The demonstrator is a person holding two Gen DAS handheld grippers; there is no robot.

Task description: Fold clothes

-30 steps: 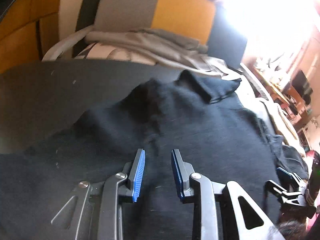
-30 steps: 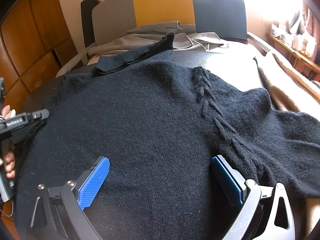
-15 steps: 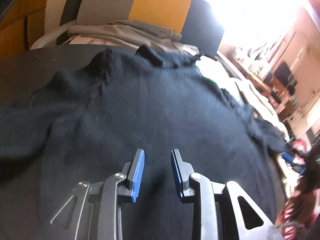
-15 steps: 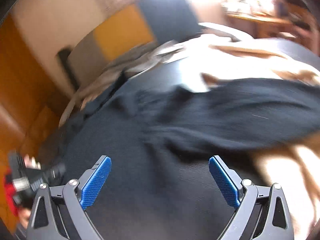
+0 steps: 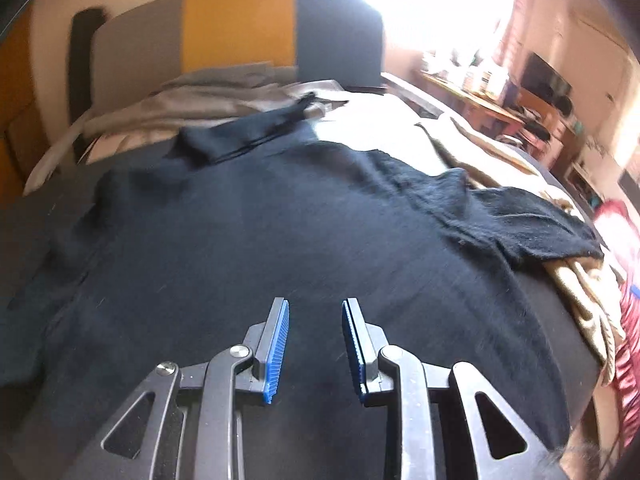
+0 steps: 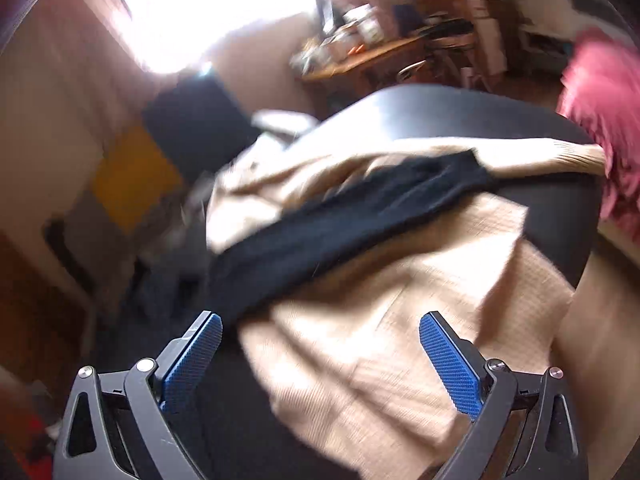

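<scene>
A black knit sweater lies spread over the dark table, filling most of the left wrist view. One sleeve trails to the right over a beige garment. My left gripper hovers over the sweater's near part, jaws a narrow gap apart with nothing between them. In the blurred right wrist view that black sleeve runs across a beige knit garment. My right gripper stands wide open above the beige garment, empty.
Grey and beige clothes are heaped at the table's far side before a chair back in grey, yellow and dark panels. A cluttered wooden desk stands behind. A pink fluffy sleeve shows at the right edge.
Both cameras swung to the right. The right gripper left the sweater's body and now looks over the sleeve and beige garment. The left gripper's view moved from the sweater's left side toward its middle.
</scene>
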